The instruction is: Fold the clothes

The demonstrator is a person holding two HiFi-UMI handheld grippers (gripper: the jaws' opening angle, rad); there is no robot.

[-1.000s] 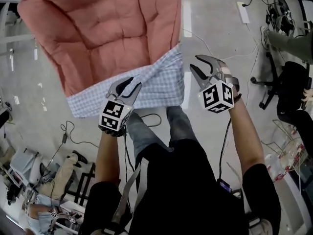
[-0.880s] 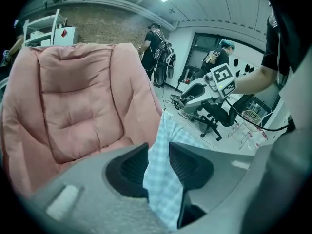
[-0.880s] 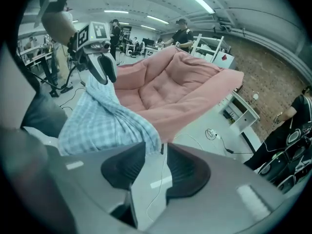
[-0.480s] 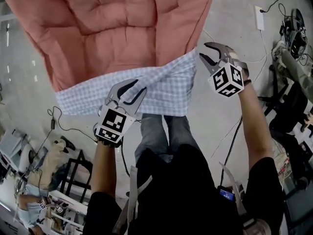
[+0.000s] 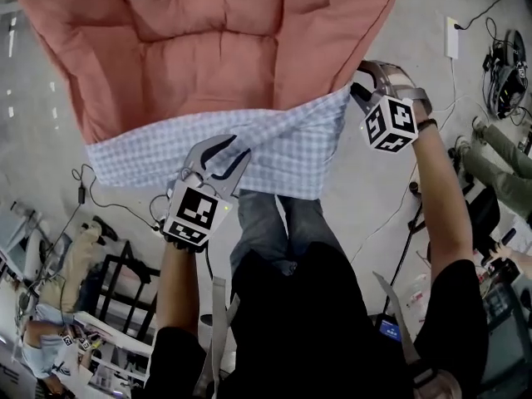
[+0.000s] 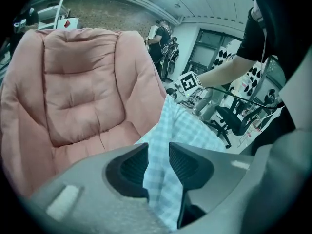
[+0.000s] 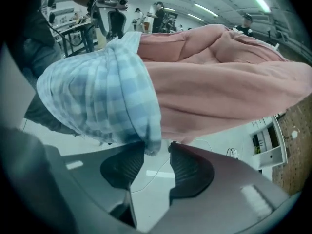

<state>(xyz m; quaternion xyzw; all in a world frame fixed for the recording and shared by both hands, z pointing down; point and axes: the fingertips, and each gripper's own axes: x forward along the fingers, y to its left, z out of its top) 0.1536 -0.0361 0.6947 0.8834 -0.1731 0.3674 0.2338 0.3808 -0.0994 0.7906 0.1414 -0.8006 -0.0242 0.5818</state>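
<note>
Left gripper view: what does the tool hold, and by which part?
The left tool pinches the cloth near its edge closest to the person.

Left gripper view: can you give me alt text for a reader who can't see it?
The left gripper is clamped on a fold of blue checked cloth, which runs up from the jaws. A pink padded chair fills the left behind it.

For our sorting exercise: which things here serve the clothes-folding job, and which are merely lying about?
Job: blue-and-white checked fabric garment; left gripper; right gripper; pink quilted padded chair beneath.
Lying about: white power strip; black wheeled office chair.
</note>
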